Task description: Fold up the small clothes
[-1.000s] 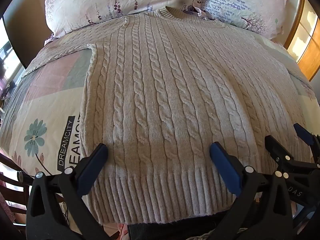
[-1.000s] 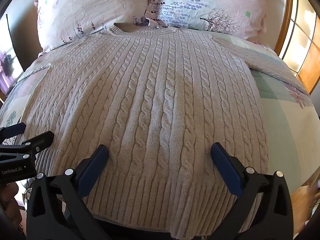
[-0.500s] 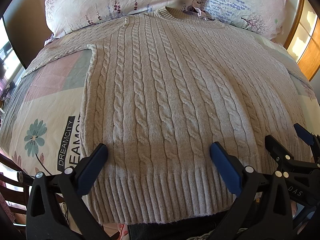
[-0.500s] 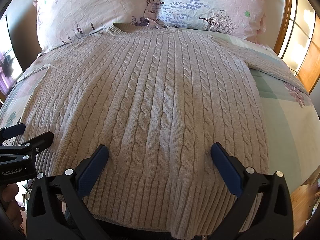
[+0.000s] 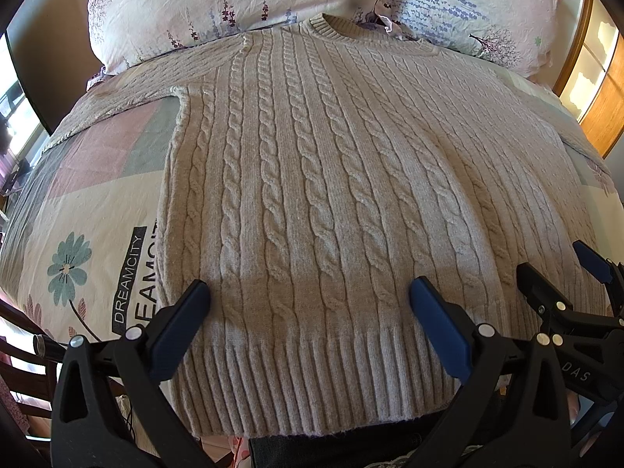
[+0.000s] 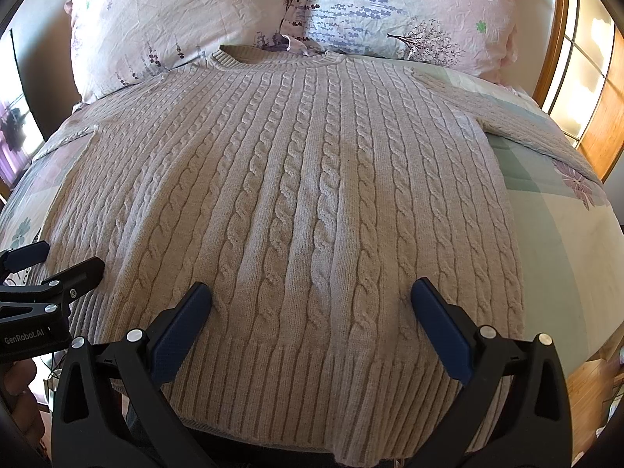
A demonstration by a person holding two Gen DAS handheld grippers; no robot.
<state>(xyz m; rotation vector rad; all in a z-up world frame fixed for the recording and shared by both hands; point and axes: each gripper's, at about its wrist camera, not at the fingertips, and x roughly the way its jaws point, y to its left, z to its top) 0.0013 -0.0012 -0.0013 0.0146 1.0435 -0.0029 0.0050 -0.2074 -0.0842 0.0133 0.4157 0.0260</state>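
At the foot of the bed: both claws hover over the sweater's ribbed hem, side by side, neither touching the knit as far as the views show.
Sweater: a beige cable-knit sweater (image 5: 323, 195) lies flat and face up on the bed (image 5: 97, 210), collar toward 12 o'clock against the pillows (image 5: 218, 4), hem toward 6 o'clock at the mattress edge.
Sleeves: spread outward toward 10 o'clock and 2 o'clock, unfolded.
Left claw: the left claw (image 5: 308, 296) stands wide open, holding nothing; its blue pads (image 5: 183, 323) frame the hem's left half.
Right claw: the right claw (image 6: 312, 296) is equally spread and empty, above the hem's right half; it also shows at 3 o'clock in the left wrist view.
Change: almost nothing has moved over the last second; the garment sits in the same place and both claws hold the same pose, with at most a slight drift.
Meaning: this looks like a pause before the first grasp; no fold has been made, so the task is at its start.
Next move, judged: likely descending to pinch the hem or a side edge; the thick knit should fold heavily and may need a deep bite.
Risk: the hem overhangs the bed edge and could slide.
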